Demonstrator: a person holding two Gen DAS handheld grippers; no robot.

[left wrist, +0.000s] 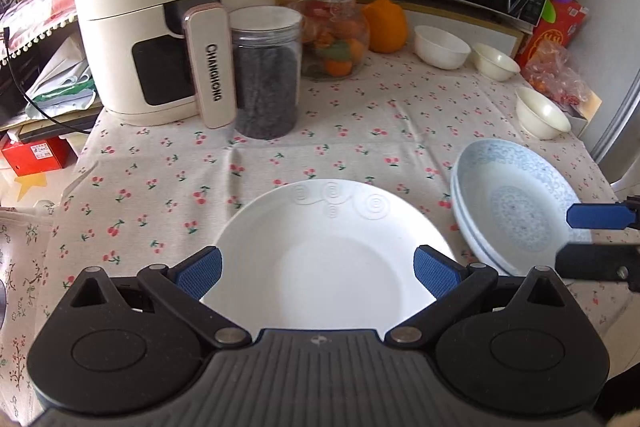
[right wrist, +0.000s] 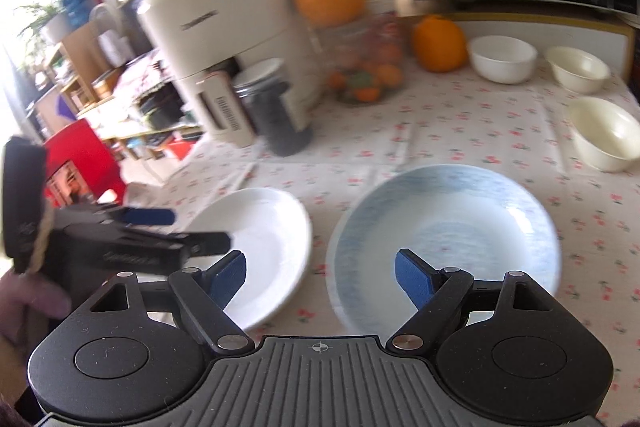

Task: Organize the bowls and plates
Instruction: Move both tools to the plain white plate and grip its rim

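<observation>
Covering the whole bench [left wrist: 320,131] is a thin cloth printed with small red cherries, wrinkled in places. On it, at the back, stands a cream air fryer [left wrist: 160,7] with smooth rounded plastic walls, and touching its handle a clear round jar [left wrist: 266,75] of dark contents.

Nearer to the cameras lie the task's things. The white plate [left wrist: 320,251] is glossy ceramic, shallow, with raised spiral marks on the far rim. Just beside it, to the right, sits the blue patterned plate [left wrist: 516,203]; a double rim line suggests two stacked plates, but I cannot tell for sure. Three small bowls [left wrist: 440,45] – smooth, pale, deep – stand apart along the far right of the bench.

The left tool [left wrist: 318,273] hangs over the near edge of the white plate with its jaws wide apart and nothing between them. The right tool [right wrist: 320,277] hovers between the two plates, its jaws spread and empty, not pressing on anything.

The risks, as I judge them: glazed ceramic is slippery, so a thin rim pinched by the ribbed blue pads [left wrist: 436,273] may slide out and chip. The two tools are near each other – one could knock the other. Also a dragged plate may pull the loose cloth and disturb the bowls.
</observation>
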